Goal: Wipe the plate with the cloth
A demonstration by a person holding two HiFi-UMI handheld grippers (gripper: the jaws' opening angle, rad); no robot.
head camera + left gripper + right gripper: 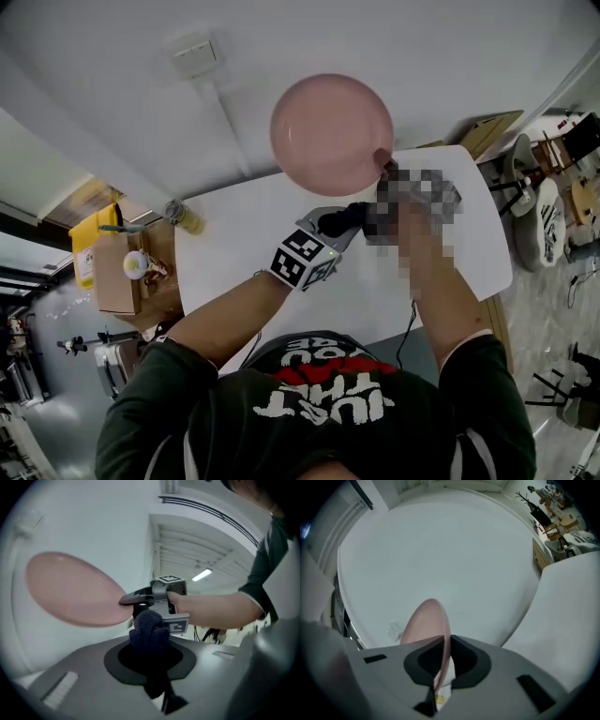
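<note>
A pink plate (331, 134) is held up in the air above the white table (234, 244), its face toward the wall. My right gripper (384, 170) is shut on its lower right rim. The right gripper view has the plate (426, 625) edge-on, pinched between the jaws of my right gripper (443, 663). My left gripper (343, 221), with its marker cube (305, 258), sits just below the plate, shut on a bunched dark blue cloth (335, 222). In the left gripper view the cloth (149, 631) fills my left gripper (150, 654); beyond it the right gripper (134, 599) clamps the plate (75, 595).
A cardboard box (114, 272) and a yellow container (89, 246) stand left of the table, with a small jar (185, 217) at the table's far left corner. Chairs (548, 225) crowd the floor to the right. A wall switch (195, 56) is above.
</note>
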